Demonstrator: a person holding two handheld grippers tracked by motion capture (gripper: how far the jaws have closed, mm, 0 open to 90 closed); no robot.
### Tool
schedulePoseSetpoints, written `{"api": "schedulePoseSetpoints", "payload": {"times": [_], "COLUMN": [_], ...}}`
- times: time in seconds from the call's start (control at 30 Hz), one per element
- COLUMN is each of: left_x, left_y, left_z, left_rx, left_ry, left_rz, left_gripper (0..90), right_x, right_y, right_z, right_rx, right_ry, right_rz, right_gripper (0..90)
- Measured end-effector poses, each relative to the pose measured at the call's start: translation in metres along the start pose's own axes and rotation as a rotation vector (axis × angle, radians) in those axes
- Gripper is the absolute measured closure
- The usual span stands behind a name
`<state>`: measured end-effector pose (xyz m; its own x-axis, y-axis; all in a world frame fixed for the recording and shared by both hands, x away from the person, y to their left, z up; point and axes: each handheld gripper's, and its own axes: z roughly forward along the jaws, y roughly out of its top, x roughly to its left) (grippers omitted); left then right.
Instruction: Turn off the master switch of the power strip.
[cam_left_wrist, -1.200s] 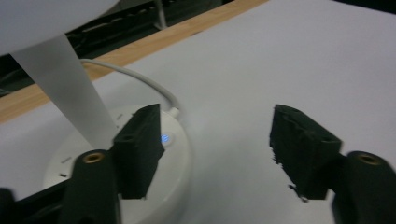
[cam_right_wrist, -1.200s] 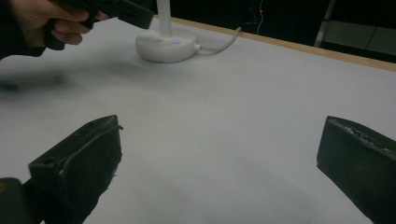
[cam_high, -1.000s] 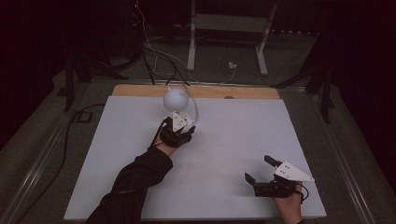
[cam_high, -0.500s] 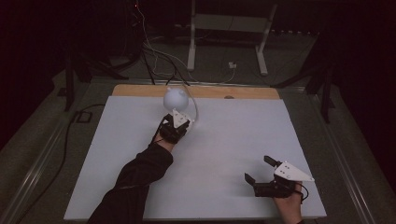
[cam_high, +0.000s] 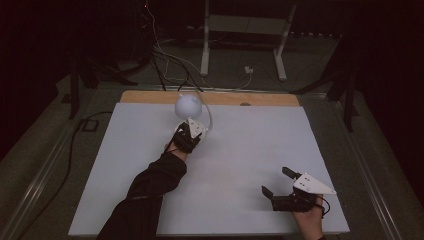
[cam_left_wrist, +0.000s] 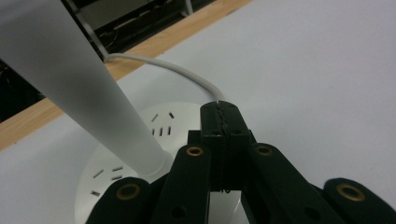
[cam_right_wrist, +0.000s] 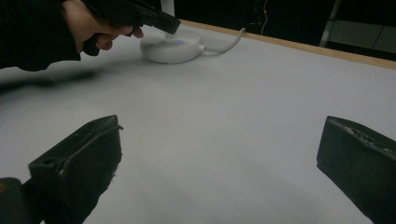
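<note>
A white lamp stands at the far middle of the white table (cam_high: 250, 150), with a globe head (cam_high: 188, 104). Its round base (cam_left_wrist: 140, 140) carries small slots, and a sloping stem (cam_left_wrist: 70, 79) rises from it. My left gripper (cam_high: 190, 129) is right at that base. In the left gripper view it (cam_left_wrist: 219, 109) is shut with nothing between the jaws, its tips over the base's rim where the white cable (cam_left_wrist: 173, 70) leaves. The base (cam_right_wrist: 170, 46) shows a small blue light. My right gripper (cam_high: 276, 181) rests open near the front right, the same gripper (cam_right_wrist: 219, 154) holding nothing.
A wooden strip (cam_high: 260, 98) runs along the table's far edge. The lamp cable (cam_right_wrist: 229, 41) trails toward it. Beyond the table, cables (cam_high: 165, 65) lie on the dark floor beside a metal stand (cam_high: 240, 30). Bare table surface spreads between the two grippers.
My left hand has shifted slightly at the lamp base. The right gripper has stayed in place.
</note>
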<state>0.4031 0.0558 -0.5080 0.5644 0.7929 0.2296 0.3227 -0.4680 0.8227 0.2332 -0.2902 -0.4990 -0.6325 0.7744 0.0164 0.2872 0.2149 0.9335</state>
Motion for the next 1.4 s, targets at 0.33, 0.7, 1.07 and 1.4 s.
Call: {"api": "schedulePoseSetpoints", "payload": {"times": [0.33, 0.7, 1.07, 1.4], "left_x": [-0.003, -0.002, -0.002, -0.002], "left_y": [-0.003, -0.005, -0.004, -0.003], "left_z": [0.010, 0.014, 0.017, 0.018], "left_rx": [0.021, 0.030, 0.045, 0.063], "left_ry": [0.018, 0.034, 0.041, 0.033], "left_rz": [0.034, 0.044, 0.055, 0.080], "left_gripper": [90.0, 90.0, 90.0, 90.0], "right_x": [-0.001, 0.000, 0.000, 0.000], "right_y": [-0.001, -0.001, -0.001, 0.000], "right_z": [0.001, 0.001, 0.001, 0.001], "right_rx": [0.002, 0.004, 0.007, 0.008], "right_ry": [-0.001, -0.003, -0.006, -0.006], "right_rz": [0.002, 0.002, 0.001, -0.001], "right_gripper": [0.0, 0.0, 0.0, 0.0]}}
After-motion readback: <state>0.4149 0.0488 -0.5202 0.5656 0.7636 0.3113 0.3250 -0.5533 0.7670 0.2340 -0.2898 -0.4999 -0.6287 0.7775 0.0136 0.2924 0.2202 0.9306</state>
